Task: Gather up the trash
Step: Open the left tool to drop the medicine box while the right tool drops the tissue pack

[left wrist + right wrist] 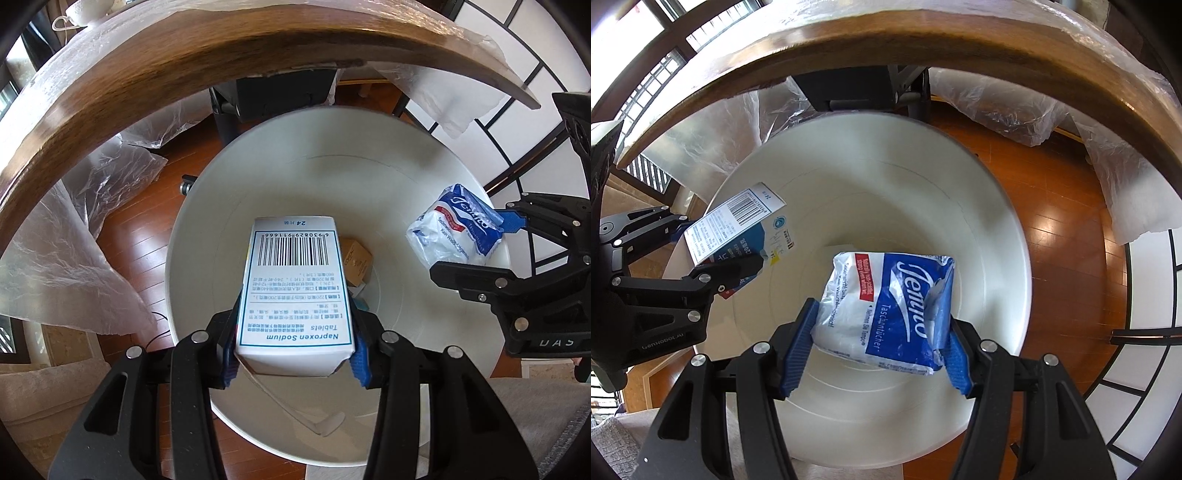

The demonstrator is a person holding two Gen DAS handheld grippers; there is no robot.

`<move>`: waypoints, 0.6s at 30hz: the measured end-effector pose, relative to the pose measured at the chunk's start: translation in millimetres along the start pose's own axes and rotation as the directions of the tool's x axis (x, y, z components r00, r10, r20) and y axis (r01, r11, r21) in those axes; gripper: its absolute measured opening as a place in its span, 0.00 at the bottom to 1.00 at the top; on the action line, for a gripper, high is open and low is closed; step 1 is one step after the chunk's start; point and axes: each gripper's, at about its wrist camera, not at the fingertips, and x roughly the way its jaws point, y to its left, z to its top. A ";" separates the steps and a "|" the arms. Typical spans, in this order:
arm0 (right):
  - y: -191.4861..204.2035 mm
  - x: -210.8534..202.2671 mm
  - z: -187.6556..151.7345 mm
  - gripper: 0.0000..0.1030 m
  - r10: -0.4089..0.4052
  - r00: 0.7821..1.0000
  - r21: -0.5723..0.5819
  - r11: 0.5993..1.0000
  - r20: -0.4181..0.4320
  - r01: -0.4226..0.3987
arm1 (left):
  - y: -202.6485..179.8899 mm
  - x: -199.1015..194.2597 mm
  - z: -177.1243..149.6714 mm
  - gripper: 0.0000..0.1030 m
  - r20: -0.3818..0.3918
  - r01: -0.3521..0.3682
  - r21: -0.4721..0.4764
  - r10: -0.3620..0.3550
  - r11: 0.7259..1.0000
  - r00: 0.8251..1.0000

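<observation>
Left wrist view: the left gripper has its blue pads closed tight on a white medicine box, barcode side up, held over the open mouth of a white bin. A small brown carton lies at the bin's bottom. At 3 o'clock the right gripper clasps a blue-and-white tissue pack above the bin rim. Right wrist view: the right gripper is pressed against both sides of the tissue pack, over the bin. At 9 o'clock the left gripper holds the medicine box. A wooden table edge arcs across 12 o'clock.
</observation>
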 end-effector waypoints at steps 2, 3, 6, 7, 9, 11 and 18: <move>-1.9 -2.5 -0.3 0.60 0.000 1.000 0.007 1.000 0.005 0.000 | -0.1 0.9 1.7 0.47 0.000 -0.004 0.003 0.004 1.000 1.000; -2.6 -3.7 -0.5 0.63 0.001 1.000 0.009 1.000 0.008 -0.001 | -0.2 1.3 2.7 0.47 0.000 -0.005 0.004 0.005 1.000 1.000; -6.8 -11.1 -0.7 0.78 0.005 0.999 0.031 0.999 0.036 -0.006 | 0.5 -0.9 4.4 0.66 0.014 0.007 0.001 -0.007 1.000 1.000; -8.4 -13.8 -0.7 0.78 0.014 0.999 0.040 0.999 0.042 -0.016 | 1.1 -3.3 4.6 0.73 0.029 0.020 -0.002 -0.020 1.000 0.999; -11.1 -19.5 -0.6 0.78 0.025 0.998 0.053 0.998 0.058 -0.028 | 2.2 -9.8 5.1 0.78 0.064 0.045 -0.011 -0.045 0.999 0.997; -12.8 -27.9 1.2 0.78 0.031 0.996 0.060 0.998 0.084 -0.036 | 3.7 -15.5 6.8 0.79 0.088 0.051 -0.022 -0.049 0.998 0.995; -23.8 -94.5 9.8 0.93 0.000 0.961 0.095 0.995 0.278 -0.028 | 7.0 -65.7 15.0 0.84 0.214 0.097 -0.048 -0.084 0.994 0.973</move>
